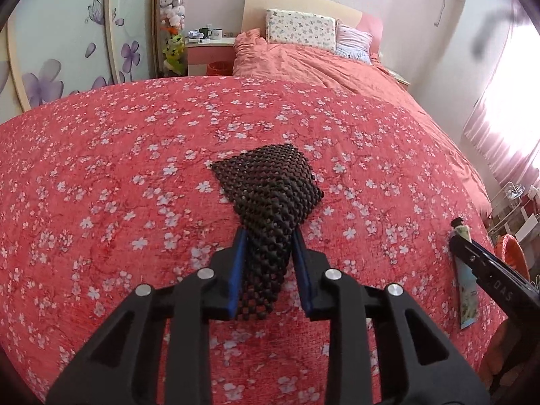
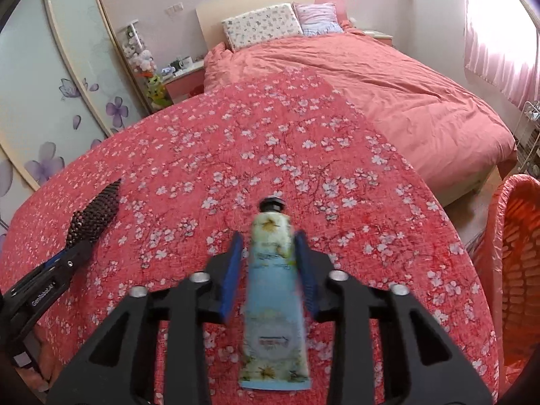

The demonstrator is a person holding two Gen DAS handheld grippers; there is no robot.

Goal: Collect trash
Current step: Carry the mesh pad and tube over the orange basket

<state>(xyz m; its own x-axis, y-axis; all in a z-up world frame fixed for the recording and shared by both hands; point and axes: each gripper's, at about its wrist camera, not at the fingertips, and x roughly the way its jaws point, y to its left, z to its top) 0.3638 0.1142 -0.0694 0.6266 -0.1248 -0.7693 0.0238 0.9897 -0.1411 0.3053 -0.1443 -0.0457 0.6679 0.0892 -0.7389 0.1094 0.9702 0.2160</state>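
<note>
The left gripper (image 1: 268, 236) holds a black mesh mat (image 1: 270, 189) between its fingers over the flowered bedspread (image 1: 101, 185). The right gripper (image 2: 270, 239) clamps a tube (image 2: 275, 290); only its view shows the orange basket (image 2: 519, 236).

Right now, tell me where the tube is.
The tube sits between the right gripper's fingers, cap pointing away, over the floral bedspread. The orange basket is to its right, the black mesh far left.
</note>
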